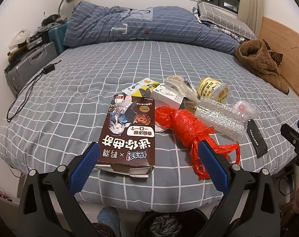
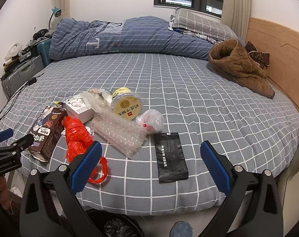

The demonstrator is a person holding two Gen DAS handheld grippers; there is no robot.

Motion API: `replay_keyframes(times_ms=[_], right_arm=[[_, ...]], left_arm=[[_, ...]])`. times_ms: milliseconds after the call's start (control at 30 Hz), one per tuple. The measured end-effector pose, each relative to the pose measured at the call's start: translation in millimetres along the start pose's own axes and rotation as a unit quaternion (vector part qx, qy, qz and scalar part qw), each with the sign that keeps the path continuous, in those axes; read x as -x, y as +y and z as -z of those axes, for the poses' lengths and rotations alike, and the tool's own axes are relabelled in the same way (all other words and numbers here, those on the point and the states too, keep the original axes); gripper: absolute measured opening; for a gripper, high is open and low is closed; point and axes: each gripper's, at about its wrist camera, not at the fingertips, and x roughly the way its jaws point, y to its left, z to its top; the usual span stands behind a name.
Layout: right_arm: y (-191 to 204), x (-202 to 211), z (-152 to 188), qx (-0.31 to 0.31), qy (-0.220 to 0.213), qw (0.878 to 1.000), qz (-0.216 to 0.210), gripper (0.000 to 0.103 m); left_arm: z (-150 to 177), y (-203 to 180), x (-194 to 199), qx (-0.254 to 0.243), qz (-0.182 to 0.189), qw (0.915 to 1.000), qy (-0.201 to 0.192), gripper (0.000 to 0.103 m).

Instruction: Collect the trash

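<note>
Left wrist view: left gripper (image 1: 147,154) jaws spread wide, holding nothing, hovering over the near edge of the bed (image 1: 90,83). Trash all on the sheet, none collected as far as I can tell: brown box (image 1: 127,132) between the fingers' line, red bag (image 1: 191,134) just right of it, bubble wrap (image 1: 220,118), yellow tub (image 1: 212,88), white box (image 1: 167,96), snack wrapper (image 1: 139,87), clear bag (image 1: 244,106), black sachet (image 1: 256,136). Bin (image 1: 165,225) with a black liner below the bed edge; contents can't be made out. Brown box print is Chinese, upside down, with a "100" badge.

Right wrist view: right gripper (image 2: 151,158) also released, empty, aimed at the black sachet (image 2: 172,158), which lies flat between the fingers' line, white Chinese text on it. Yellow tub (image 2: 125,103) lid carries Chinese characters and a small red mark. "GenRobot.AI" reads on the left gripper (image 2: 5,138) body. Judgement: task at the start, every piece left to pick.
</note>
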Motion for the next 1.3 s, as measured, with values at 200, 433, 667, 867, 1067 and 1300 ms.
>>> replay_keyframes(times_ms=[200, 433, 667, 867, 1067, 1300], right_arm=[[-0.2, 0.0, -0.2, 0.001, 0.000, 1.000, 0.000, 0.096], [0.0, 0.2, -0.6, 0.002, 0.000, 1.000, -0.002, 0.096], [0.3, 0.5, -0.6, 0.003, 0.000, 1.000, -0.001, 0.095], [1.0, 0.6, -0.7, 0.003, 0.000, 1.000, -0.001, 0.096], [1.2, 0.7, -0.8, 0.004, 0.000, 1.000, 0.000, 0.096], [0.8, 1.8, -1.8, 0.005, 0.000, 1.000, 0.001, 0.096]], left_arm=[[1.0, 3.1, -0.3, 0.006, -0.001, 1.0000, 0.001, 0.097], [1.1, 5.5, 2.2, 0.010, -0.002, 1.0000, 0.000, 0.097], [-0.8, 7.6, 4.9, 0.010, -0.006, 0.9999, 0.000, 0.097], [-2.2, 9.5, 6.0, 0.011, -0.007, 0.9999, 0.000, 0.097], [-3.0, 10.0, 6.3, 0.011, -0.009, 0.9999, 0.000, 0.097], [-3.2, 10.3, 6.1, 0.010, -0.010, 0.9999, -0.001, 0.097]])
